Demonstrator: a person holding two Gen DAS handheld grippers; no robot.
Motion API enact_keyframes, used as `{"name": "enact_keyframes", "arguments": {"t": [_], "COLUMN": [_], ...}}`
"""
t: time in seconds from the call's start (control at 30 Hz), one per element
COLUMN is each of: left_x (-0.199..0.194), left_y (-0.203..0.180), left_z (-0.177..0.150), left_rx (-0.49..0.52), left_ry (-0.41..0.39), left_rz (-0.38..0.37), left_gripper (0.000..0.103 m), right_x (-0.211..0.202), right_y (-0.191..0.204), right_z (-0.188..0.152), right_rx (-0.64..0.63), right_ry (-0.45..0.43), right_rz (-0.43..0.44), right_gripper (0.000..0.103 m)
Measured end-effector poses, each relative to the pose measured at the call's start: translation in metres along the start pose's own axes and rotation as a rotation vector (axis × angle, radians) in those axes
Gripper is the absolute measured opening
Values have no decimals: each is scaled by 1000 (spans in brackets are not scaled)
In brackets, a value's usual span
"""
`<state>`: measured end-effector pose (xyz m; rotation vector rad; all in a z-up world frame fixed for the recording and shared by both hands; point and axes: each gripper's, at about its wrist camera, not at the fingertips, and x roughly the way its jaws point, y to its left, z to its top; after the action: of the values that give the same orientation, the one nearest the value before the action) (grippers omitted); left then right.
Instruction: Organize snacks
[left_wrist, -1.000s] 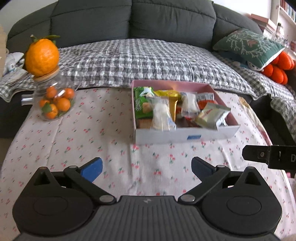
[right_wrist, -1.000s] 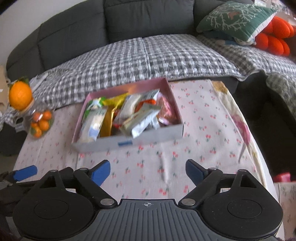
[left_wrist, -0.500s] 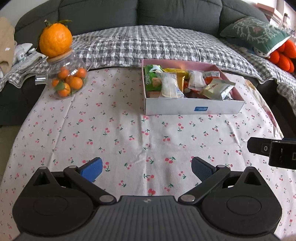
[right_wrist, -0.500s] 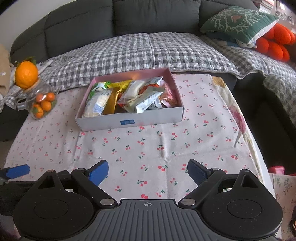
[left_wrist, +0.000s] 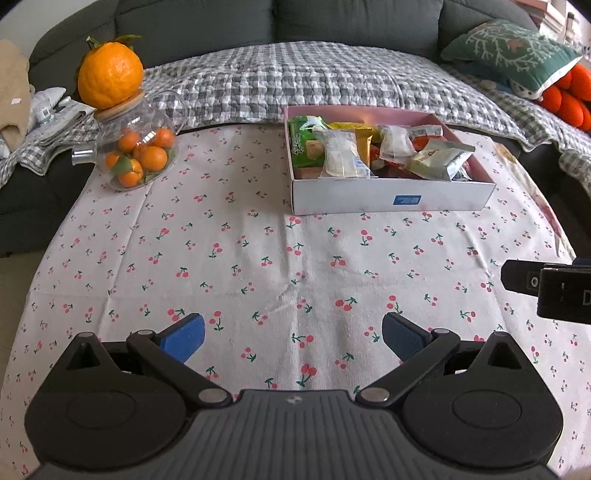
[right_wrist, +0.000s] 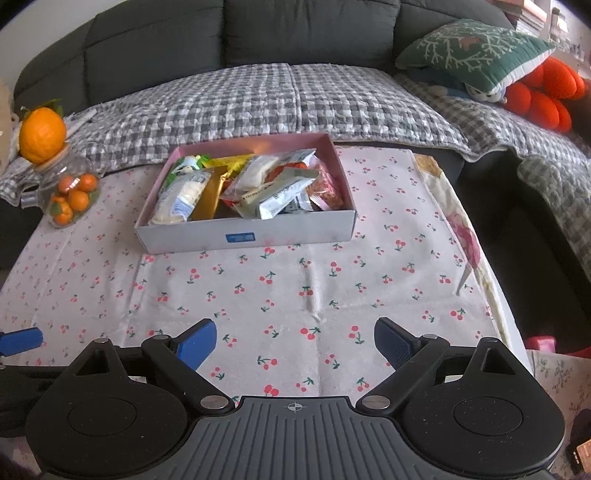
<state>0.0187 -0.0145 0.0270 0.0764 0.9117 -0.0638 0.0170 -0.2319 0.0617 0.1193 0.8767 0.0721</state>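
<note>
A shallow white box with a pink inside (left_wrist: 391, 197) (right_wrist: 251, 232) stands at the far side of the cherry-print tablecloth, filled with several wrapped snacks: a green packet (left_wrist: 304, 144), a pale bar (right_wrist: 181, 199), a gold packet (right_wrist: 210, 192), a silver-white packet (left_wrist: 439, 160) (right_wrist: 280, 195). My left gripper (left_wrist: 293, 338) hangs open over bare cloth well in front of the box, nothing between its blue pads. My right gripper (right_wrist: 295, 341) is likewise open and empty, nearer the box's right half. Part of the right gripper's body shows at the left wrist view's right edge.
A glass jar of small oranges (left_wrist: 136, 155) (right_wrist: 70, 195), topped by a big orange (left_wrist: 110, 75), stands at the table's far left. A dark sofa with a checked blanket (left_wrist: 295, 85) lies behind, with a green cushion (right_wrist: 476, 55). The table's right edge (right_wrist: 495, 295) drops off.
Both views have pulled back and tipped downward: the box and jar now sit farther up the frames, with more cloth showing before the fingers. Both grippers stayed open.
</note>
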Motion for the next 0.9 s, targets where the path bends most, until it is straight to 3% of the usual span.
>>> {"name": "enact_keyframes", "arguments": {"t": [0.9], "left_x": [-3], "left_y": [-4], "left_z": [-2], "left_rx": [9], "left_ry": [2], "left_rz": [-7], "left_gripper": [102], "right_x": [3], "right_y": [2], "right_z": [-2], "right_rx": [-4], "right_ry": [10], "right_rz": [-2], "right_gripper": [94]}}
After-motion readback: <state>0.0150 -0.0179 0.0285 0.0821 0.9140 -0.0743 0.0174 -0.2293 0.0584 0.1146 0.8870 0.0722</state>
